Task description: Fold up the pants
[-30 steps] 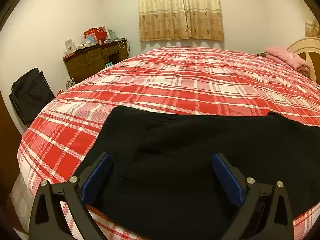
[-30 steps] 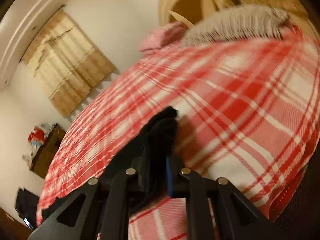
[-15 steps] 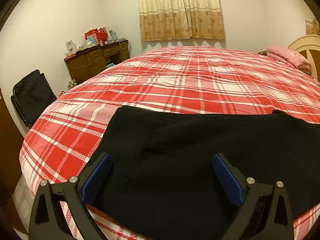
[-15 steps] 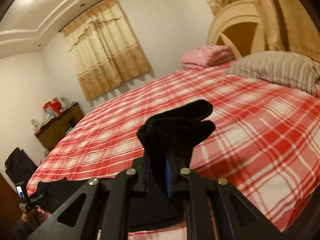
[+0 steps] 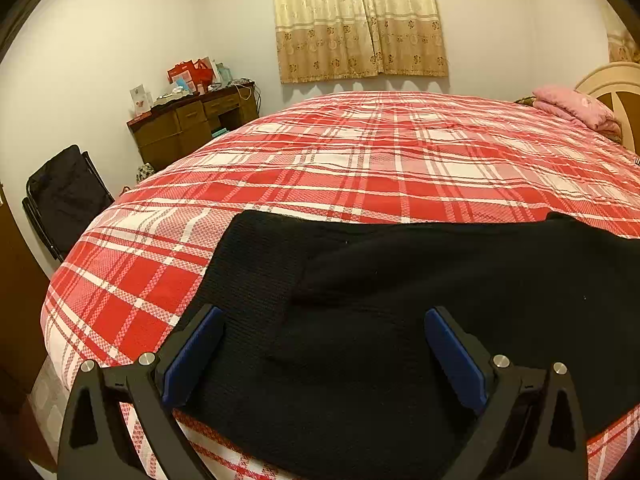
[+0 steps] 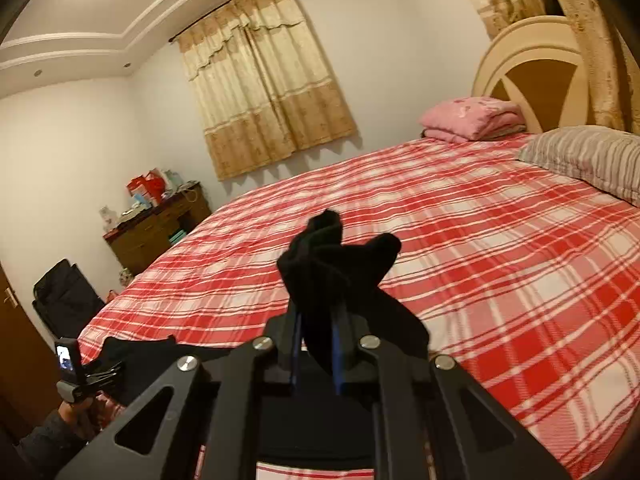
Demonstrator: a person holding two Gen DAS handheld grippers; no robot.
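Right gripper point(image 6: 316, 344) pinches the black pants point(image 5: 400, 320) — left gripper point(image 5: 320, 356) gapes wide, empty.

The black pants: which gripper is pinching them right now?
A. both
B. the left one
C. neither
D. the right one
D: the right gripper has its jaws shut on a bunched end of the black pants, while the left gripper is wide open over them.
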